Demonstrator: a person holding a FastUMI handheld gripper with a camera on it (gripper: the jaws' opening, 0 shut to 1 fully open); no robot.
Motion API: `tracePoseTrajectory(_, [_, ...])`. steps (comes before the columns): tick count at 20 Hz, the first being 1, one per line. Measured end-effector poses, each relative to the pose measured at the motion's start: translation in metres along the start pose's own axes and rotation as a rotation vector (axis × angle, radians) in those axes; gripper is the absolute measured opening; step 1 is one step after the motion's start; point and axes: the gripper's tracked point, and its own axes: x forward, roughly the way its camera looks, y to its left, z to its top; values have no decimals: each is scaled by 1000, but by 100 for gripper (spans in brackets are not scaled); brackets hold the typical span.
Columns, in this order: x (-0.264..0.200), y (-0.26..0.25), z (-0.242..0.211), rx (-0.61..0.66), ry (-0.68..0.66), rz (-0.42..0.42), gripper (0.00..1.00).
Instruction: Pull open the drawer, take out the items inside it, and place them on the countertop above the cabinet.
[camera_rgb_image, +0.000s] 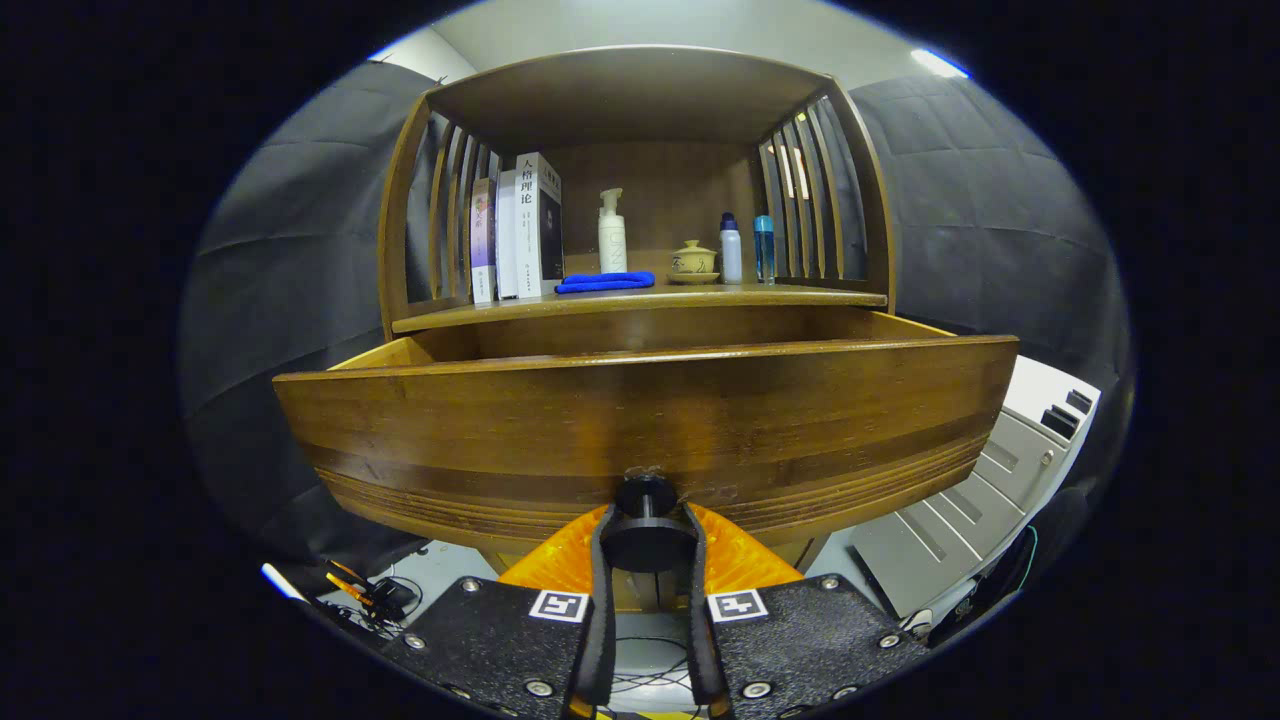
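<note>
One drawer drawn out, knob in the fingers

Cabinet (640, 180) fills upper centre of frame; books, cloth and bottles stand on its countertop (640, 297). Below it the drawer (640, 420) spans mid-frame, pulled out, its inside hidden behind the front panel. Looks stiff, heavy wood; the sensible hold is the round knob (646, 520), lower centre. Gripper (646, 545) narrow, both fingers pressing the knob's sides.

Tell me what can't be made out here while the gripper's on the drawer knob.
- Drawer contents: gripper view, hidden behind its tall front panel.
- Knob stem: covered by the gripper fingers closed on it.
- Book titles: too small.
</note>
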Motion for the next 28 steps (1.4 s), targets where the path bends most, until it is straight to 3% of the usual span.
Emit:
tracePoseTrajectory(21, [-29,1,-13,-1,17,8,30])
tracePoseTrajectory(24, [-33,5,-18,8,38,32,42])
tracePoseTrajectory(28, [-50,13,12,40,-36,77,72])
